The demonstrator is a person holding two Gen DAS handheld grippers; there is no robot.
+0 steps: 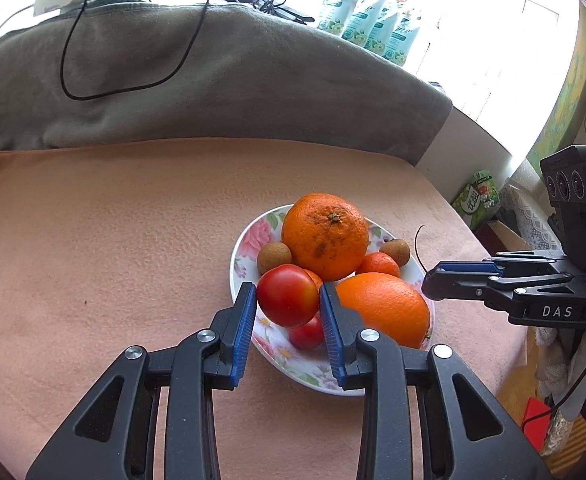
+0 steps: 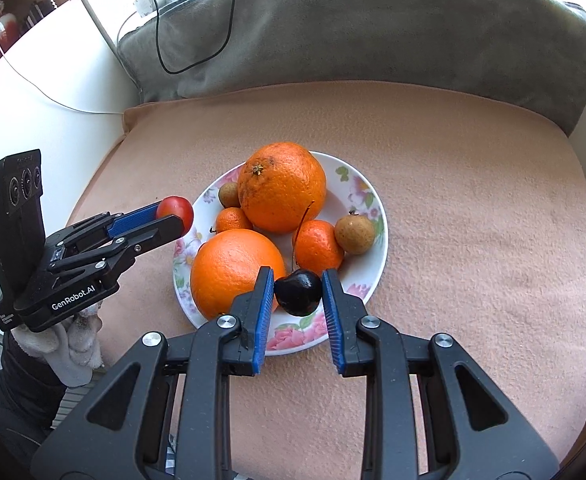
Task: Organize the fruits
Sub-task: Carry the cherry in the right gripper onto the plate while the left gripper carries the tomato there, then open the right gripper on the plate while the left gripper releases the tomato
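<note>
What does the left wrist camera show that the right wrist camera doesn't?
Only the left wrist view shows a second small tomato on the plate under the left tool. Only the right wrist view shows the dark cherry gripped in the right tool, and a gloved hand. Both show the floral plate, two big oranges, and the held tomato.

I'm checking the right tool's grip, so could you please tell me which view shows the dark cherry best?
The right wrist view: the cherry sits whole between the blue pads. The left wrist view shows only its curved stem above the right tool.
</note>
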